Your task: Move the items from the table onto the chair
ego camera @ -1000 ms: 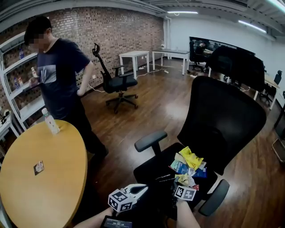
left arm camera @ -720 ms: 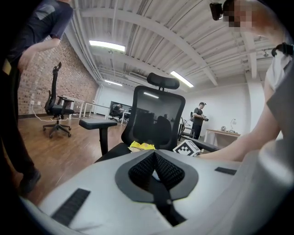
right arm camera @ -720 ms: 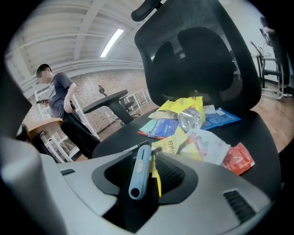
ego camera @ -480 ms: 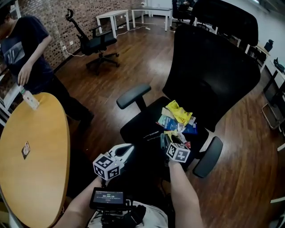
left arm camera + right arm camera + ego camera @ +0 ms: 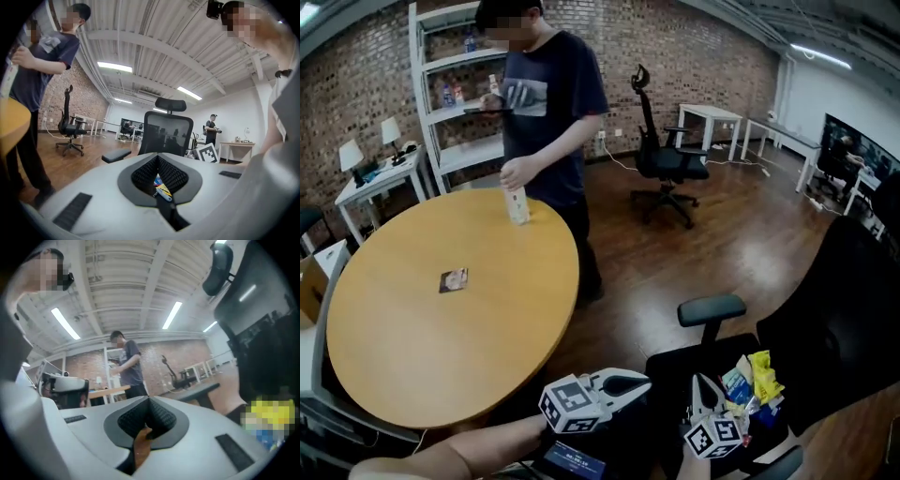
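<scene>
A small dark packet [image 5: 454, 279] lies on the round wooden table [image 5: 412, 356]. A white bottle [image 5: 517, 204] stands at the table's far edge under the hand of a person in a dark shirt [image 5: 548, 103]. A pile of snack packs [image 5: 750, 382], yellow and blue among them, rests on the black chair's seat [image 5: 670, 375]. My left gripper [image 5: 643, 380] hovers beside the seat, jaws together and empty; the left gripper view looks at the chair [image 5: 166, 133]. My right gripper [image 5: 698, 384] sits just left of the pile, its jaws closing with nothing between them.
The chair's armrest [image 5: 711, 307] stands just beyond both grippers and its tall backrest [image 5: 839, 309] is at the right. A white shelf unit [image 5: 450, 94] and a side table with lamps [image 5: 380, 169] are behind the round table. Another office chair [image 5: 667, 164] stands further off.
The view has swung left from the chair to the table. The standing person has come to the table's far edge with a hand on the bottle. Both grippers have stayed low by the seat.
</scene>
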Motion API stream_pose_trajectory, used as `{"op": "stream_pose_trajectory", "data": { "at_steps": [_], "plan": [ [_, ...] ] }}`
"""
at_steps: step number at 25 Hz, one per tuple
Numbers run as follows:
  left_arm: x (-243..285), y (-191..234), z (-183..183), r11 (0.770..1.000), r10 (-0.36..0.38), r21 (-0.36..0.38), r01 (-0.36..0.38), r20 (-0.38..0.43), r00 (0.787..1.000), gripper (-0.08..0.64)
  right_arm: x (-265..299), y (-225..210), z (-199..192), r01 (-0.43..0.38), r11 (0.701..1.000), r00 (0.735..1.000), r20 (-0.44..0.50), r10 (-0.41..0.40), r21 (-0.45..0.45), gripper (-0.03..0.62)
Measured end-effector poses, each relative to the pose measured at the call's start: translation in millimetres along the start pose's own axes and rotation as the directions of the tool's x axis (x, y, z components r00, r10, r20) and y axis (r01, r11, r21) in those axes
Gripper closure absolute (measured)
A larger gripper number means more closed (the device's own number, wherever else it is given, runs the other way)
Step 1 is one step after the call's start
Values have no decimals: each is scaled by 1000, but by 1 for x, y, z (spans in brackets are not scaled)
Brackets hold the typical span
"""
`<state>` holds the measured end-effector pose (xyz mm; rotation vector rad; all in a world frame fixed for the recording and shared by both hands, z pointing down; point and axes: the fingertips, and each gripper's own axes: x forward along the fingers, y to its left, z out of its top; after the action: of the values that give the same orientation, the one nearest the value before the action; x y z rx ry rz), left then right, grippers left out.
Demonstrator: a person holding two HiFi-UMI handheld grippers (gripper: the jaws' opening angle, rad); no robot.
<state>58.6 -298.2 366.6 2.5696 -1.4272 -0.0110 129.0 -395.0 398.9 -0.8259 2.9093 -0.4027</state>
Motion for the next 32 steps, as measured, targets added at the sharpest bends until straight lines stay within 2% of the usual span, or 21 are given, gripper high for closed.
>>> {"op": "stream_pose_trajectory", "data": {
  "at_steps": [3,6,10,15,22,29,32],
  "plan": [
    [-31,3,32,995,89,28,-91,57,994,543,27,71,51,-195,979,979,53,198,-63,575],
    [-59,7,60,990,128,52,-134,105,986,543,42,116,87,-284,954,955,59,290,-95,576],
    [-101,23,83,976,206,37,-215,161,965,545,58,169,108,-398,911,913,54,405,-112,576],
    [-161,50,94,940,337,-10,-341,193,922,544,82,237,103,-519,847,850,36,526,-115,577],
    [-237,57,110,896,434,-12,-445,249,866,545,101,317,87,-656,752,753,8,658,-67,578],
    [-311,68,103,825,551,-20,-565,253,795,545,117,389,66,-740,671,672,-16,740,-43,579],
    [-345,68,96,787,602,-28,-617,256,756,545,123,419,55,-773,634,634,-19,773,-4,579]
  ]
}}
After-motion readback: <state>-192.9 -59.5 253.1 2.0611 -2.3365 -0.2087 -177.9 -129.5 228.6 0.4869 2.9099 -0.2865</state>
